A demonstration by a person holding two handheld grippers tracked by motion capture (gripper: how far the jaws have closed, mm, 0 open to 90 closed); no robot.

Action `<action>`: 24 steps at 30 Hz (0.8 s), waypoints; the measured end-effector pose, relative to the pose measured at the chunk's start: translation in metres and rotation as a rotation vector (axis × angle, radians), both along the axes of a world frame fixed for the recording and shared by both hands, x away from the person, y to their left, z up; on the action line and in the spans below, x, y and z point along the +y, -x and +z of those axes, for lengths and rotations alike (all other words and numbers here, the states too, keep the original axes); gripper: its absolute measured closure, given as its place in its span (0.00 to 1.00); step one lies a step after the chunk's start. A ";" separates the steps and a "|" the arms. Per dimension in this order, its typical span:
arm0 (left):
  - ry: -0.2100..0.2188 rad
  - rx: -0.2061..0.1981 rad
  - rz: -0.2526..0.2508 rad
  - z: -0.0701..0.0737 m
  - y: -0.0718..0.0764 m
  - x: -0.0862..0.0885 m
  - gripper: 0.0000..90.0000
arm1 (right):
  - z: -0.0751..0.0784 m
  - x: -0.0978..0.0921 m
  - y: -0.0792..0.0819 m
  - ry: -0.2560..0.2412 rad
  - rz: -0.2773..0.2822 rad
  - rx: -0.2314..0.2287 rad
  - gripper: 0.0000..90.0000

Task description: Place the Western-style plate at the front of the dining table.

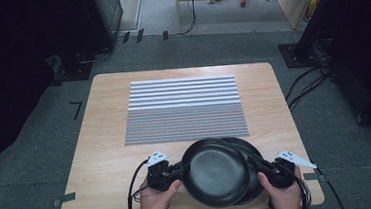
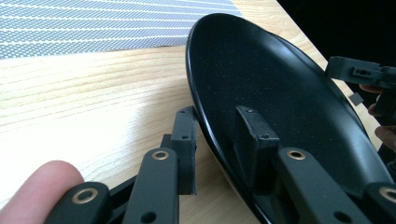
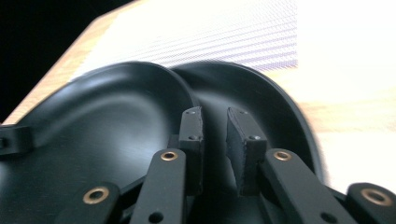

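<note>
High view: at the lower centre of the frame, a person's two hands hold a pair of black grippers against two overlapping black plates on a light wooden table [image 1: 99, 121]. The upper plate [image 1: 215, 171] sits left of centre and covers most of the lower plate [image 1: 250, 152], whose rim peeks out to the right and below. The left gripper [image 1: 182, 169] meets the upper plate's left rim, with the left hand [image 1: 156, 199] wrapped around its body; the right gripper [image 1: 256, 163] reaches the plates from the right, held by the right hand [image 1: 283, 194]. A striped grey-and-white mat [image 1: 184, 109] lies across the middle of the table, just above the plates, and grey carpet [image 1: 22, 162] surrounds the table. Left gripper view shows the jaws clamped on the rim of the upper plate [image 2: 280, 98], one pad inside the dish and the other under its edge, the plate tilted up off the wood; a fingertip [image 2: 35, 186] shows at the lower left and the other gripper at the right edge. Right gripper view shows the jaws standing slightly apart in the lower centre, straddling the line where the upper plate [image 3: 102, 121] overlaps the lower plate [image 3: 261, 102]; whether they grip a rim cannot be told. The mat [image 3: 224, 32] glares white across the top of that frame.
</note>
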State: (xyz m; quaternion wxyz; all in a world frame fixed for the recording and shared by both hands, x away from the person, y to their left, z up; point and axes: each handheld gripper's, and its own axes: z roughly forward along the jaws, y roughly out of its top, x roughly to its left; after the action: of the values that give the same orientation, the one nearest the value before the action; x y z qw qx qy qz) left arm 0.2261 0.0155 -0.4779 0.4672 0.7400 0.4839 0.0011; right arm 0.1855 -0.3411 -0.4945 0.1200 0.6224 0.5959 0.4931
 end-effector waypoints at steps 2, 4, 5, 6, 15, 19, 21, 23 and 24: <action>0.004 0.002 0.000 0.000 0.000 0.001 0.79 | -0.003 -0.003 -0.002 -0.018 0.007 0.030 0.84; 0.003 -0.003 0.001 0.000 0.000 0.000 0.79 | -0.003 -0.004 -0.003 -0.040 0.007 0.041 0.86; 0.002 -0.004 0.001 0.000 0.000 0.000 0.79 | -0.003 -0.005 -0.002 -0.073 0.012 0.042 0.83; 0.001 -0.004 0.000 0.000 0.000 0.000 0.79 | -0.002 -0.006 -0.003 -0.122 0.023 0.052 0.83; 0.007 0.002 0.001 -0.003 0.000 0.002 0.79 | -0.009 0.008 -0.005 -0.177 0.081 0.145 0.86; 0.012 0.002 0.005 -0.004 0.000 0.002 0.79 | -0.009 0.010 -0.005 -0.193 0.056 0.155 0.87; 0.018 0.003 0.006 -0.005 0.000 0.003 0.79 | -0.010 0.010 -0.004 -0.231 0.034 0.160 0.89; 0.046 0.020 0.002 -0.008 -0.001 0.005 0.79 | -0.010 0.010 -0.003 -0.266 0.006 0.170 0.91; 0.063 0.037 -0.001 -0.010 -0.003 0.007 0.79 | -0.010 0.010 -0.003 -0.281 -0.003 0.172 0.92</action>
State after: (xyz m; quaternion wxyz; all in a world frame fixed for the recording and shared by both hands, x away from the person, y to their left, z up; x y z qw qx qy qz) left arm 0.2288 0.0227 -0.4876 0.4812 0.7250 0.4919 -0.0280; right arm 0.1881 -0.3306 -0.5046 -0.0189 0.6737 0.5282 0.5164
